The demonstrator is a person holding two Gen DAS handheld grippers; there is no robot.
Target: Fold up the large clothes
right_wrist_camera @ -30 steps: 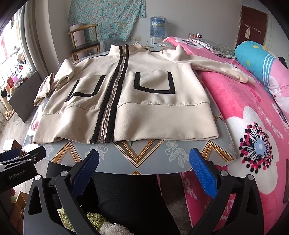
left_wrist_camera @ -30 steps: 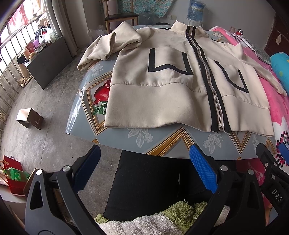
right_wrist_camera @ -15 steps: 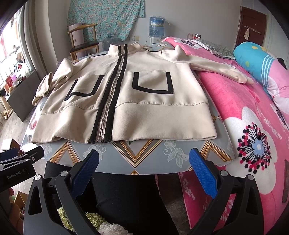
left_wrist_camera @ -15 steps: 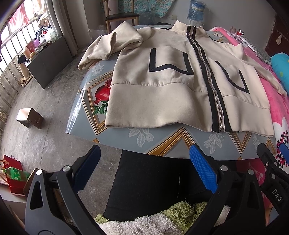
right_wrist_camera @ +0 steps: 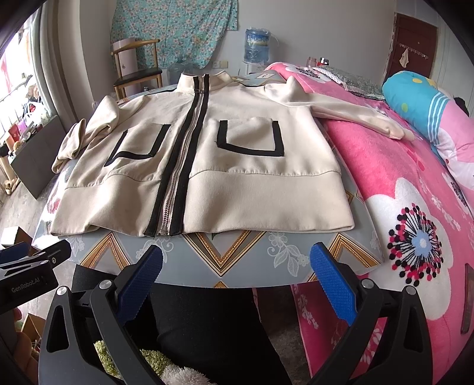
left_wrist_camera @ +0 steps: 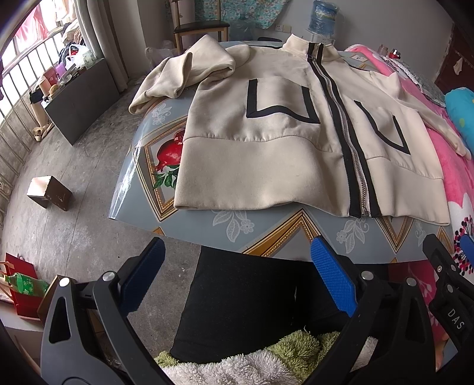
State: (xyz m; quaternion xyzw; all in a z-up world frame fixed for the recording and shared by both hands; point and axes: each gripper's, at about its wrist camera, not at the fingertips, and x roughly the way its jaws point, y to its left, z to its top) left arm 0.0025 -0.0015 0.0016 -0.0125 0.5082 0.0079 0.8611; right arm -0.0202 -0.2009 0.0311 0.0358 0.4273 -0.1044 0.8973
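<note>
The bare strip of table (right_wrist_camera: 237, 266) between the jacket's (right_wrist_camera: 237, 189) hem and the near edge lies open to both grippers. Left of the table the floor (left_wrist_camera: 74, 165) is free but for a small box (left_wrist_camera: 49, 192) and a dark cabinet (left_wrist_camera: 80, 97) farther back. On the right a pink bed (right_wrist_camera: 385, 177) presses against the table, closing that side; one sleeve (right_wrist_camera: 355, 115) lies across it. A chair (right_wrist_camera: 137, 74) stands behind the table.

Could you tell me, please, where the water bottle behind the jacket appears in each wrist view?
Left wrist: the water bottle stands at the top edge, right of centre, above the jacket collar.
Right wrist: the bottle is upper centre, against the wall.
Shared landmark: the jacket's zipper.
</note>
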